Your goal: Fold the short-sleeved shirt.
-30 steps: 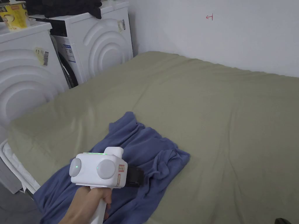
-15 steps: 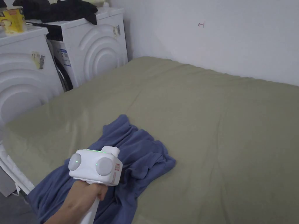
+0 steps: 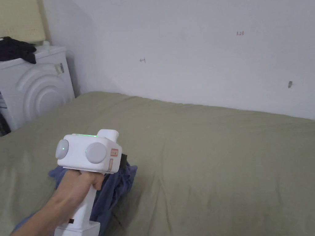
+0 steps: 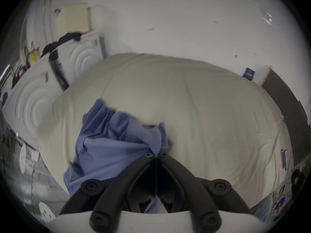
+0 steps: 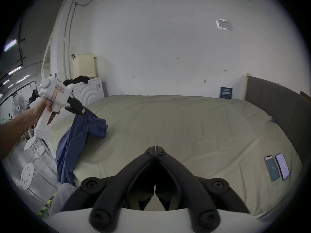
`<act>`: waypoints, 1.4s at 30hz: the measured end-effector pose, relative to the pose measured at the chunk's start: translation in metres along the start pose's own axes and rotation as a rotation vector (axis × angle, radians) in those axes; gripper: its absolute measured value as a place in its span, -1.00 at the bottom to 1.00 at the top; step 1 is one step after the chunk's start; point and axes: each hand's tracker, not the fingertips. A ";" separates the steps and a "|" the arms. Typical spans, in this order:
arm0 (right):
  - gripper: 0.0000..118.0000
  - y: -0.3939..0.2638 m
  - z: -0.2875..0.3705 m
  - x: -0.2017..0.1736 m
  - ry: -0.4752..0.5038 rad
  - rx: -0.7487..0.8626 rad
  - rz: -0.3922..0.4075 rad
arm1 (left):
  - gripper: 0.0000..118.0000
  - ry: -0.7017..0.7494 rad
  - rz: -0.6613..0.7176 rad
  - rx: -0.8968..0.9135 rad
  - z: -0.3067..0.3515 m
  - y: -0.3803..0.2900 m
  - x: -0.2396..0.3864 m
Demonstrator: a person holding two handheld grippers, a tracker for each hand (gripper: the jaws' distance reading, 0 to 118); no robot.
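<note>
Left gripper view: clamping left gripper (image 4: pixel 155 156) on bunched shirt (image 4: pixel 107 142), lifting; next needing spreading flat; right gripper (image 5: pixel 155 148) closed, empty.

In the right gripper view, the right gripper (image 5: pixel 155 150) hangs over the olive bed cover (image 5: pixel 176 127) with its black jaws pressed together and nothing between them. Farther off, a hand (image 5: pixel 44 105) holds the left gripper (image 5: pixel 82 111), which seems to pinch the blue shirt (image 5: pixel 75 140); the cloth hangs from it over the bed's edge. Two phones (image 5: pixel 276 166) lie side by side near the dark headboard (image 5: pixel 276 105).
</note>
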 end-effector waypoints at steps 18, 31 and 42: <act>-1.00 -0.041 0.054 0.105 -0.277 -0.057 -0.167 | -1.00 -0.487 -0.321 -0.105 -0.070 -0.014 0.364; -1.00 -0.054 0.033 0.133 -0.302 -0.140 -0.175 | 0.62 -0.398 -0.280 -0.298 -0.167 -0.107 0.372; -0.99 -0.028 0.031 0.119 -0.270 -0.067 -0.129 | -0.01 -0.394 -0.257 0.047 -0.014 -0.084 0.268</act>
